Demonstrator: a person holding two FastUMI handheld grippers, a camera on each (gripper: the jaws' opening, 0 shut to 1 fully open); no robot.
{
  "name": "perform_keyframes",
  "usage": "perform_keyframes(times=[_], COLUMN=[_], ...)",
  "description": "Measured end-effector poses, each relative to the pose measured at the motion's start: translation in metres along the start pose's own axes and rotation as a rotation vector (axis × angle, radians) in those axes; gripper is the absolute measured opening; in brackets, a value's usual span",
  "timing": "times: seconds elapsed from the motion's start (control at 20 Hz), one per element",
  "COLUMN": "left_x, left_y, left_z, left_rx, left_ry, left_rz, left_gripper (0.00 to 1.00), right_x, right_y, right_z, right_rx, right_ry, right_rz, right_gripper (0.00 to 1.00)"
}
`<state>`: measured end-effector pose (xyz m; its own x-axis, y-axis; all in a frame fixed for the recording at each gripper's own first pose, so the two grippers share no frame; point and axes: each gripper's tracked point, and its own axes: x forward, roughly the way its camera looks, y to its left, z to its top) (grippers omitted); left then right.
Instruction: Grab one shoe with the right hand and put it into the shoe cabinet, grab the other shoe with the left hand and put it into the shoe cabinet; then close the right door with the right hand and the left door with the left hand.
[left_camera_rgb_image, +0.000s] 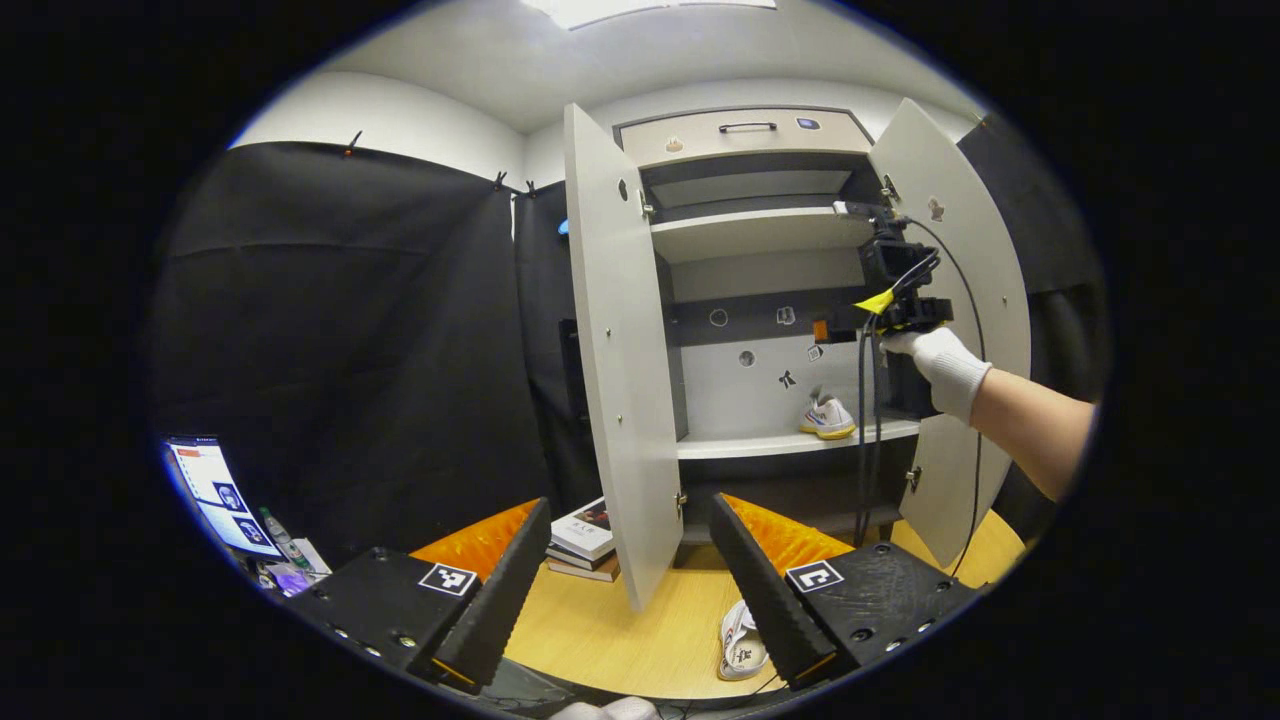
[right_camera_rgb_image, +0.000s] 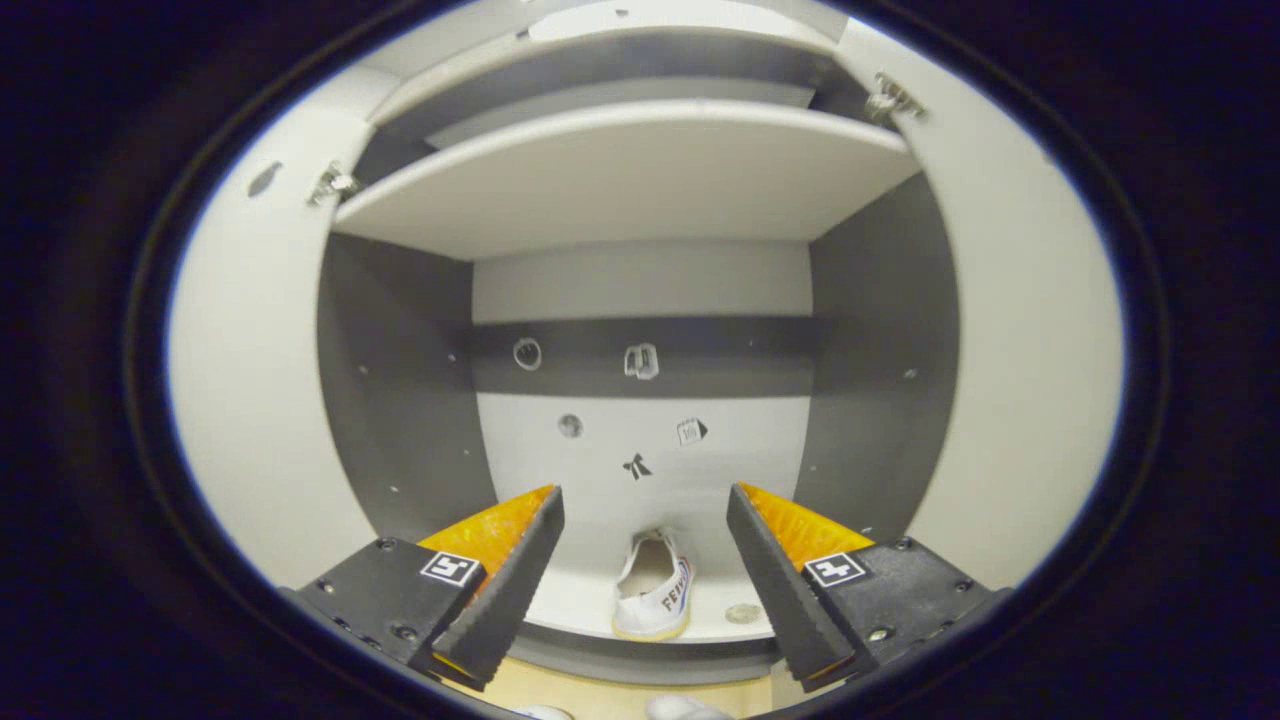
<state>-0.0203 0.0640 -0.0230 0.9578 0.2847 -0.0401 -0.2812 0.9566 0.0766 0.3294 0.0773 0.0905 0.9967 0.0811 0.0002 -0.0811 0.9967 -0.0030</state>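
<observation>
My right hand (left_camera_rgb_image: 935, 360) is raised in front of the open shoe cabinet (left_camera_rgb_image: 760, 235), level with its middle compartment, the right gripper (right_camera_rgb_image: 645, 590) aimed inward, jaws apart and empty. One shoe (right_camera_rgb_image: 652, 600) lies on the lower shelf (left_camera_rgb_image: 790, 443), long axis running front to back, heel toward me. My left gripper (left_camera_rgb_image: 628, 590) hangs low over the bench (left_camera_rgb_image: 620, 630), jaws apart; the other shoe (left_camera_rgb_image: 742, 640) lies there before the left door (left_camera_rgb_image: 625, 350).
</observation>
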Motion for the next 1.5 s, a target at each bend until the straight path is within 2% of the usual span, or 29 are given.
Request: perform_keyframes(times=[0.15,0.3,0.5,0.55,0.6,0.8,0.9,1.05,1.1,1.15,1.25,1.45,1.5], left_x=[0.001,0.005,0.006,0.006,0.006,0.005,0.006,0.017,0.018,0.020,0.022,0.036,0.041], left_y=[0.000,-0.004,-0.020,-0.025,-0.031,-0.050,-0.061,-0.069,-0.076,-0.083,-0.093,-0.111,-0.115], left_z=[0.004,0.007,0.004,0.001,-0.002,-0.021,-0.048,-0.096,-0.125,-0.152,-0.204,-0.283,-0.300], left_rx=[-0.001,0.007,0.020,0.022,0.022,0.019,0.031,0.061,0.059,0.057,0.067,0.109,0.124], left_ry=[-0.019,-0.043,-0.053,-0.049,-0.043,-0.030,0.009,0.048,0.099,0.149,0.249,0.368,0.389], left_rz=[-0.038,-0.082,-0.156,-0.174,-0.194,-0.249,-0.277,-0.276,-0.292,-0.309,-0.331,-0.369,-0.380], left_gripper=[0.96,0.96,0.97,1.00,0.96,0.96,0.96,0.96,0.96,0.96,0.96,0.97,0.97], right_x=[-0.064,-0.126,-0.200,-0.214,-0.230,-0.277,-0.293,-0.306,-0.311,-0.314,-0.318,-0.327,-0.328], right_y=[-0.004,-0.014,-0.036,-0.043,-0.052,-0.081,-0.093,-0.101,-0.103,-0.104,-0.107,-0.109,-0.109], right_z=[0.012,0.003,-0.033,-0.047,-0.061,-0.101,-0.105,-0.106,-0.107,-0.107,-0.112,-0.121,-0.123], right_rx=[0.026,0.018,0.029,0.041,0.051,0.063,0.063,0.052,0.040,0.029,0.009,-0.016,-0.019], right_ry=[-0.055,-0.082,-0.072,-0.061,-0.045,0.000,0.010,0.022,0.028,0.035,0.060,0.102,0.115], right_rz=[0.017,0.016,-0.019,-0.028,-0.052,-0.118,-0.154,-0.183,-0.190,-0.198,-0.209,-0.232,-0.236], right_gripper=[1.00,1.00,1.00,1.00,1.00,1.00,1.00,0.96,1.00,0.96,1.00,1.00,0.97])
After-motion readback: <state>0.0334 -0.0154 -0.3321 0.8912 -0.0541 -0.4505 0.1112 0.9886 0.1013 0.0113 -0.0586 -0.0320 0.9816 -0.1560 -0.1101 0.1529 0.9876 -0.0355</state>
